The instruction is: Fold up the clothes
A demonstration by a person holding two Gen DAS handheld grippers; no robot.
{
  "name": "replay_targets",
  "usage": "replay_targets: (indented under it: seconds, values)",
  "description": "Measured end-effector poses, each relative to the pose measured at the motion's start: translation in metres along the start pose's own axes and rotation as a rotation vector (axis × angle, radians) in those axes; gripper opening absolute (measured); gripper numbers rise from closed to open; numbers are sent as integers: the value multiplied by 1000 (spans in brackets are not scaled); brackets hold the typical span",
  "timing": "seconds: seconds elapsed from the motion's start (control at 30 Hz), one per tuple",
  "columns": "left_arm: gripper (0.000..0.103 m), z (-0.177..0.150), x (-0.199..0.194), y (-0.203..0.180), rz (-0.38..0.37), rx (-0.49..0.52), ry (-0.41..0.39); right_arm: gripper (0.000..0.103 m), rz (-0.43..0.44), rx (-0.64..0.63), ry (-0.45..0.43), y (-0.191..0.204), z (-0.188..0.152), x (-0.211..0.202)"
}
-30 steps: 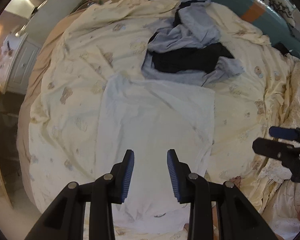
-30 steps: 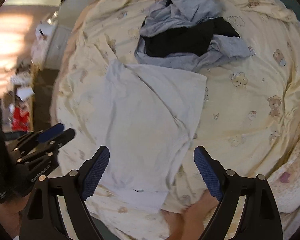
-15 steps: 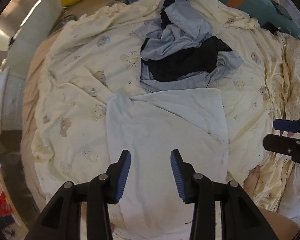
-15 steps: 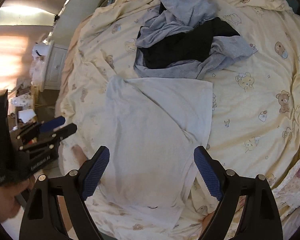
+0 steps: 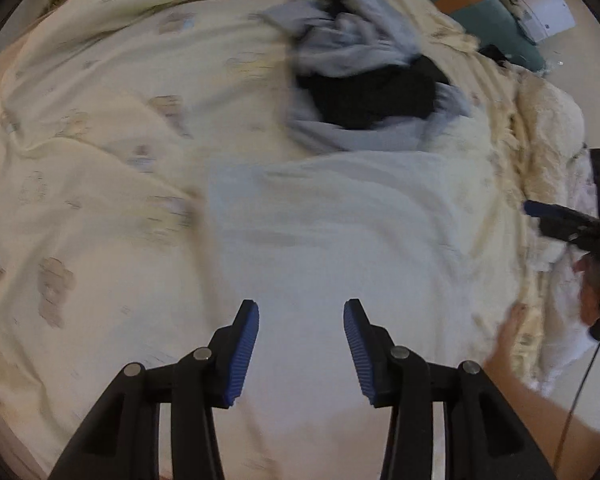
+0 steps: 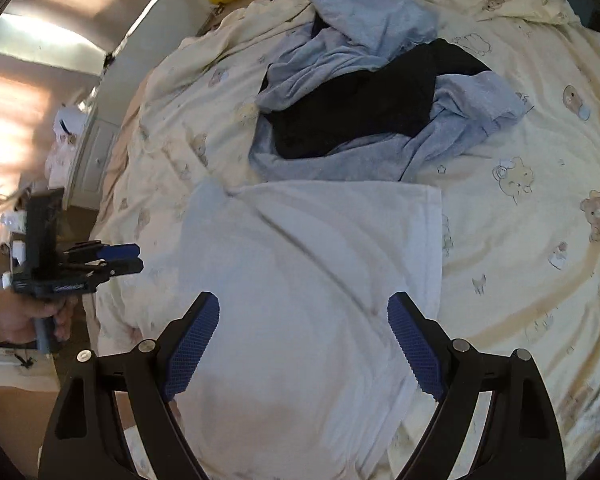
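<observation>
White cotton fills the foreground of both wrist views: a flat, partly folded white garment (image 6: pixel 308 280) lies spread on a pale yellow bedsheet printed with small bears (image 6: pixel 540 208), just in front of a heap of grey-blue and black clothes (image 6: pixel 380 100) whose near edge meets the garment's far edge. The left gripper (image 5: pixel 300 344) points steeply down over the near part of the white garment, its blue-padded jaws partway apart and opening, with nothing pinched between them; cloth only shows beneath the gap. The right gripper (image 6: pixel 304 344) also tilts downward above the same garment, jaws spread wide and empty, pads clear of the fabric. The left wrist view is blurred, yet it alone shows the right gripper from the side at the frame's right edge, gripped by a hand (image 5: pixel 596 292), plus a forearm low in the corner and a teal headboard with an orange patch (image 5: pixel 460 0). The right wrist view is sharper and alone shows the left gripper side-on at the left edge, held in a hand (image 6: pixel 32 316), along with a white bedside cabinet (image 6: pixel 92 156) and sunlit floor beyond the bed.
</observation>
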State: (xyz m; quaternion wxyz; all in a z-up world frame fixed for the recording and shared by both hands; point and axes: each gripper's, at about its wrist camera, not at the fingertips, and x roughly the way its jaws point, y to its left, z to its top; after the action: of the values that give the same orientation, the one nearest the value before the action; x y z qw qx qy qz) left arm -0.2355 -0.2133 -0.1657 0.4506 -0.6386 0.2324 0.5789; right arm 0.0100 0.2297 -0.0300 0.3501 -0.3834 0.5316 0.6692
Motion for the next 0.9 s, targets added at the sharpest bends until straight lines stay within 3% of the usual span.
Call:
replay_targets:
  seconds: [0.1,0.3,0.4,0.53,0.7,0.83,0.87,0.9]
  values:
    - [45,8,15,31,-15,-18,-78,89,-54,-10,21,-17,11,17]
    - [45,26,59,42,-30,15,-75,86,-127,-42,81,-64,34,61]
    - [45,36,68,38,-78,51,-99,85,-121,-65,103,-82,47,82]
    - [45,48,80,33,-71,130,-74,85,-90,-108,138,-89,63,101]
    - [45,65,89,49,-136,75,-43,85,-61,-126,169,-89,76,111]
    - [45,75,97,48,-119,84,-45,84,-82,-147,190,-88,74,117]
    - [45,78,99,47,-122,82,-41,83,-82,-148,197,-89,72,118]
    - [45,80,101,45,-123,83,-37,70,-79,-148,204,-90,71,120]
